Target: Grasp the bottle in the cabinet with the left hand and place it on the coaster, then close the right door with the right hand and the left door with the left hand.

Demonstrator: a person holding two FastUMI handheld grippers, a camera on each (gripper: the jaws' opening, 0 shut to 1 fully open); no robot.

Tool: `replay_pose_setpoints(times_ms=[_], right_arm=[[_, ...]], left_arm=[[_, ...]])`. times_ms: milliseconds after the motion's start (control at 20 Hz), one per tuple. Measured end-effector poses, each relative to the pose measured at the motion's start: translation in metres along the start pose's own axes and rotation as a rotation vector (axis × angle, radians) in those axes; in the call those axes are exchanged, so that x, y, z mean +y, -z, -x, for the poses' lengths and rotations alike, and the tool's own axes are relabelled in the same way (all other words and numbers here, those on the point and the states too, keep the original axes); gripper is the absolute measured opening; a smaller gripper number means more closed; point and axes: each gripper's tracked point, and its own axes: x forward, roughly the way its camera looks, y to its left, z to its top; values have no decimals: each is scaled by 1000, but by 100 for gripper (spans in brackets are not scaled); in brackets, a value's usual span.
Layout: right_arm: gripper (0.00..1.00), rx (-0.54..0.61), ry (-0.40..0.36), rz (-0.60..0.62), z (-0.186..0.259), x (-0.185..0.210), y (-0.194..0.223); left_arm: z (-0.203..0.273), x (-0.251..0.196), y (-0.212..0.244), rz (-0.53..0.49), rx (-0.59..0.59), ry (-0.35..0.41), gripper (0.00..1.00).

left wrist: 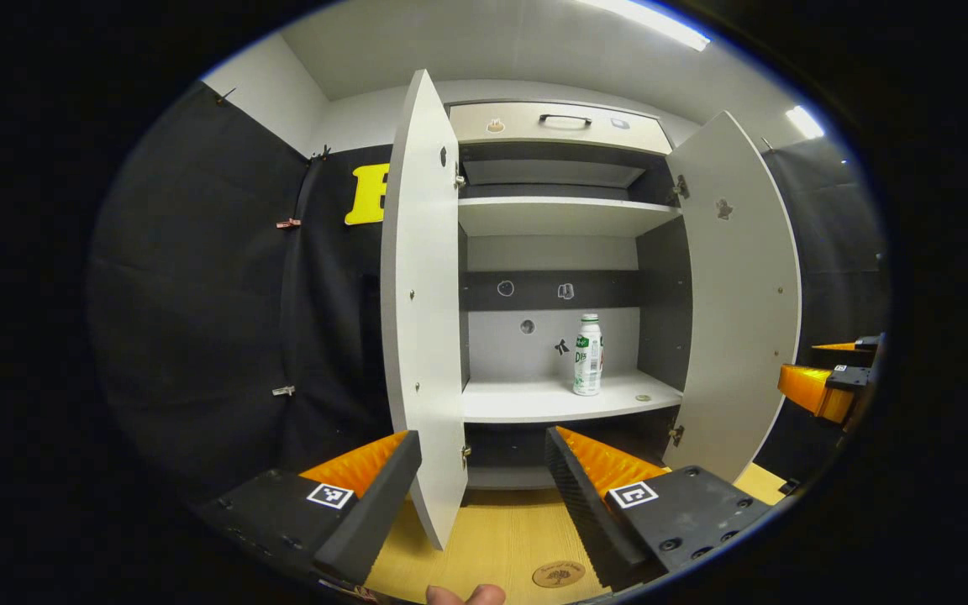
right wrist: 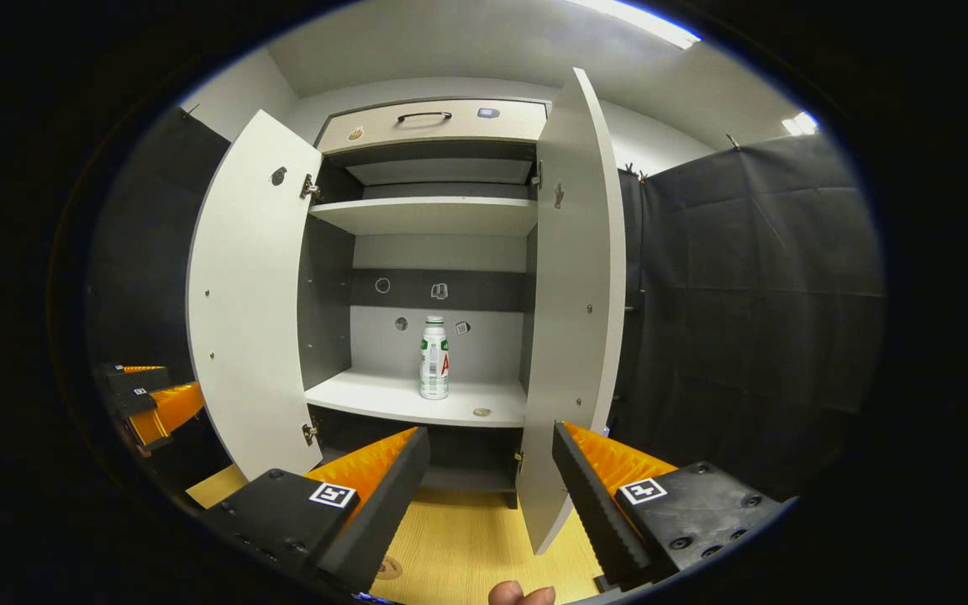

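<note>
A white bottle (left wrist: 587, 355) (right wrist: 434, 357) with a green cap stands upright on the lower shelf (left wrist: 534, 402) of the open cabinet. The left door (left wrist: 421, 311) (right wrist: 253, 294) and the right door (left wrist: 740, 286) (right wrist: 576, 311) are both swung wide. On the wooden tabletop (left wrist: 492, 538) in front lies a round brown coaster (left wrist: 558, 575) (right wrist: 387, 567). My left gripper (left wrist: 482, 437) is open and holds nothing, well short of the cabinet. My right gripper (right wrist: 491, 433) is open too and holds nothing. Each gripper appears at the edge of the other's view: the right gripper (left wrist: 824, 382) and the left gripper (right wrist: 148, 395).
A small round disc (left wrist: 643, 398) (right wrist: 481, 412) lies on the shelf to the right of the bottle. Above are an upper shelf (left wrist: 560, 217) and a drawer with a dark handle (left wrist: 564, 120). Black cloth walls flank the cabinet. A fingertip (left wrist: 465, 595) shows at the bottom edge.
</note>
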Motion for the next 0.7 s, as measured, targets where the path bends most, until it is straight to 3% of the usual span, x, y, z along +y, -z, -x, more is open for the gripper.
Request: replay_pose_setpoints(times_ms=[400, 700], right_arm=[[98, 0, -12, -1, -1, -1, -3], [97, -12, -14, -40, 3, -21, -13]], left_arm=[[-4, -9, 1, 19, 0, 8, 94], [-36, -45, -10, 20, -23, 65, 95]])
